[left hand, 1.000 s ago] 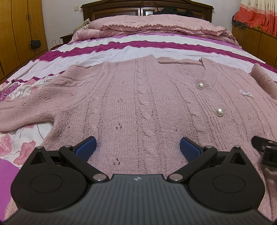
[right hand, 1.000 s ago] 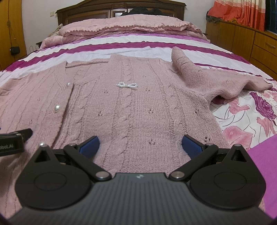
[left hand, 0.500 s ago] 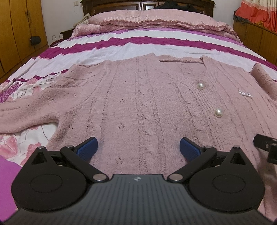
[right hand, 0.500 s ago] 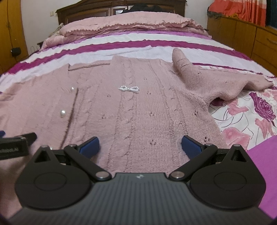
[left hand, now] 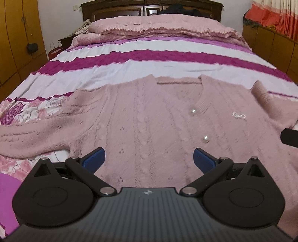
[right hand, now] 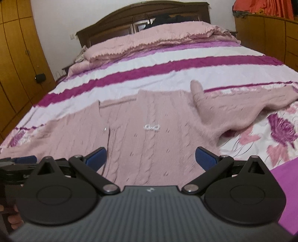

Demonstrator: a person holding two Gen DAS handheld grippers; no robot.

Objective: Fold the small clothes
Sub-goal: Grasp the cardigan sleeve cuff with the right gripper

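Note:
A pink cable-knit cardigan [left hand: 149, 119] with pearl buttons [left hand: 205, 139] lies spread flat, front up, on the bed; it also shows in the right wrist view [right hand: 149, 141]. Its left sleeve [left hand: 31, 135] stretches out to the left. Its right sleeve [right hand: 232, 111] is bunched and stretches out to the right. My left gripper [left hand: 149, 158] is open and empty above the hem on the left half. My right gripper [right hand: 150, 157] is open and empty above the hem on the right half. The left gripper's edge [right hand: 16, 163] shows in the right wrist view.
The bed has a striped and floral cover [left hand: 149, 55], with a folded pink quilt [left hand: 163, 26] and a wooden headboard [left hand: 149, 7] at the far end. Wooden wardrobes [left hand: 16, 37] stand at the left, drawers [right hand: 270, 33] at the right.
Both grippers have risen and pulled back from the cardigan, so it looks farther away. The right wrist view has tilted. Both stay open.

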